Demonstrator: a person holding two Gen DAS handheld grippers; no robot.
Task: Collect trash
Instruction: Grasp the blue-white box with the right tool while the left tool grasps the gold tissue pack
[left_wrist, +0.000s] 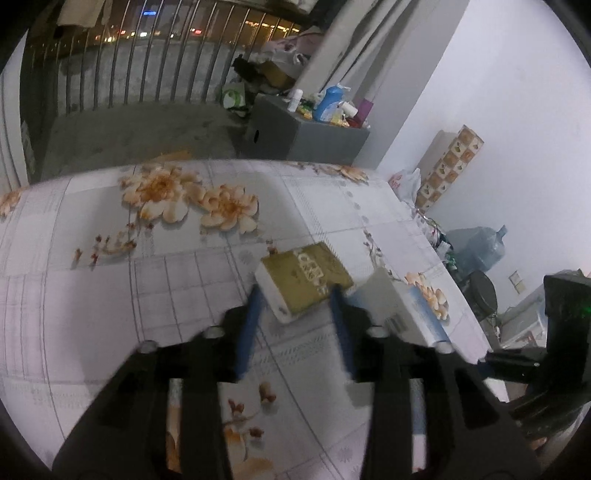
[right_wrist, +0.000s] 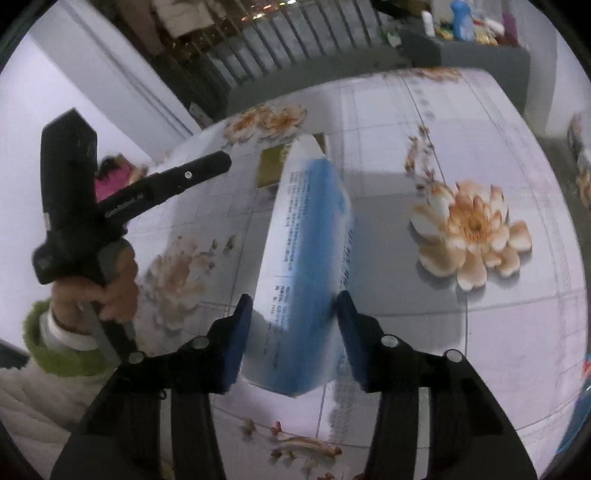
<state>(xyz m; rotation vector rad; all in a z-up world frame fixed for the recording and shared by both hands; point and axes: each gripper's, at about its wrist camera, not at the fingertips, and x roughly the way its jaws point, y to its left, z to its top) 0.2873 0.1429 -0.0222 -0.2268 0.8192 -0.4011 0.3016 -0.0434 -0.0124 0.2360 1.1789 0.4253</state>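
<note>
Lying on the flowered tabletop (left_wrist: 110, 295) are two pieces of trash: a flat gold-and-white packet (left_wrist: 304, 282) and, just beside it, a long blue-and-white carton (right_wrist: 306, 266). The left claw (left_wrist: 295, 295) straddles the near end of the gold packet, its blue pads at either edge; from where I stand I cannot tell whether they press on it or only flank it. The right claw (right_wrist: 293, 314) has its pads on the two long faces of the carton at its near end, and they look closed against it.

Both things look like empty cardboard: light, fairly stiff along the edges, yet easy to crush if squeezed across a broad hollow face. I would judge the carton likely to droop or swing, being held at one end only; a hold nearer its middle would steady it. The packet's glossy skin may slip, so gripping across its narrow width, well onto the body, seems safest.
</note>
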